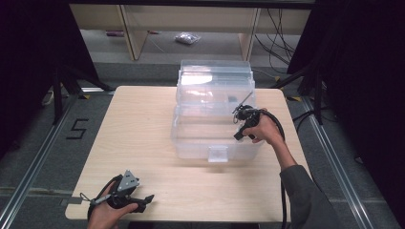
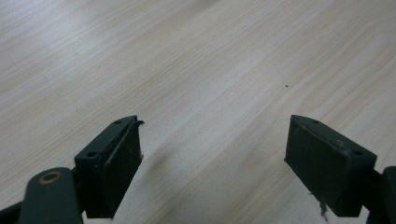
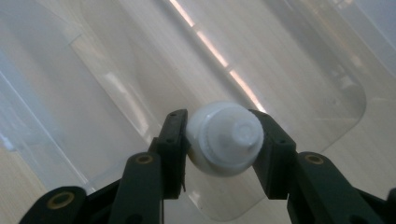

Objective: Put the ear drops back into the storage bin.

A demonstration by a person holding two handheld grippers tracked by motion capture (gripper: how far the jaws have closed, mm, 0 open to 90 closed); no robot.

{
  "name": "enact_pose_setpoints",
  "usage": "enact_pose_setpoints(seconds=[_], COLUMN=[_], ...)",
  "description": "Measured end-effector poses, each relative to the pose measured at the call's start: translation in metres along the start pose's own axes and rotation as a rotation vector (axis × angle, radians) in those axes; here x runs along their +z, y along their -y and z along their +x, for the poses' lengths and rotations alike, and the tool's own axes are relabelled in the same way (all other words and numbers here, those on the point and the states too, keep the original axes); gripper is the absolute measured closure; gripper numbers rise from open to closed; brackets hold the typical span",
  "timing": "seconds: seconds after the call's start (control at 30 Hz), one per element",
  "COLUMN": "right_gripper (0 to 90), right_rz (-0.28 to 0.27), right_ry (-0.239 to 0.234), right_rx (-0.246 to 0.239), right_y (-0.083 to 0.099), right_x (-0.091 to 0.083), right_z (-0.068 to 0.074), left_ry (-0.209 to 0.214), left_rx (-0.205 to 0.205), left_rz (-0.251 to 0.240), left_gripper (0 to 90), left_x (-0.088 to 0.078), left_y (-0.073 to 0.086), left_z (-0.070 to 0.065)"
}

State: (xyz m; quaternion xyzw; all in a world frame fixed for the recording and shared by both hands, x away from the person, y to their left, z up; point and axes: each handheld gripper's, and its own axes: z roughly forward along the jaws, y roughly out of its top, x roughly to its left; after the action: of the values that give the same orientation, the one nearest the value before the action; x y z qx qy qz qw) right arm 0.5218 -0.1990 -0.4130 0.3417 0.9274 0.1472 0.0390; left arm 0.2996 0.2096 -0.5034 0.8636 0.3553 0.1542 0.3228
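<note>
Your left gripper sits low at the near-left corner of the wooden table, jaws spread wide with nothing between them. Over on the right, your right gripper is clamped on a small white bottle, held over the open clear plastic bin.

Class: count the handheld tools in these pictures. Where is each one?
2. The left tool rests open at the wooden table's near left corner; the right tool, over the clear plastic bin, grips a white bottle.
</note>
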Motion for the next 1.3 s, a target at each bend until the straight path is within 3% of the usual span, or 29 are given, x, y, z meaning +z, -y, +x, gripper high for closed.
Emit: enact_pose_setpoints(seconds=[0.1,0.13,0.23,0.27,1.1,1.17,1.23,1.27,1.3], right_gripper=[60.1,60.1,60.1,60.1,60.1,60.1,60.1,60.1,60.1], right_rz=[0.002,0.0,0.001,0.006,0.049,0.053,0.059,0.062,0.062], right_ry=[0.006,0.003,0.002,-0.001,-0.001,0.001,-0.002,0.001,0.001], right_rx=[-0.004,0.0,-0.002,0.005,0.023,0.022,0.025,0.025,0.025], right_y=[0.0,0.0,-0.001,-0.001,0.004,0.005,0.005,0.006,0.006], right_x=[0.001,0.001,0.002,0.004,0.016,0.018,0.019,0.021,0.021], right_z=[-0.001,-0.001,-0.002,-0.002,-0.005,-0.005,-0.005,-0.005,-0.005], left_ry=[-0.002,-0.01,-0.008,-0.004,0.0,-0.01,0.0,-0.002,-0.003], left_rx=[0.007,-0.035,-0.037,0.006,0.009,-0.029,-0.029,0.014,0.009], left_rz=[0.004,-0.035,-0.028,0.008,0.006,-0.029,-0.024,0.008,0.004], left_gripper=[17.8,17.7,17.8,17.8,17.7,17.8,17.7,17.8,17.8], left_x=[0.0,0.003,0.002,-0.001,0.0,0.002,0.002,0.0,0.0], left_y=[0.0,0.0,0.0,0.0,0.0,0.0,0.0,0.0,0.0], left_z=[0.0,-0.003,-0.002,0.0,0.0,-0.002,-0.002,0.001,0.0])
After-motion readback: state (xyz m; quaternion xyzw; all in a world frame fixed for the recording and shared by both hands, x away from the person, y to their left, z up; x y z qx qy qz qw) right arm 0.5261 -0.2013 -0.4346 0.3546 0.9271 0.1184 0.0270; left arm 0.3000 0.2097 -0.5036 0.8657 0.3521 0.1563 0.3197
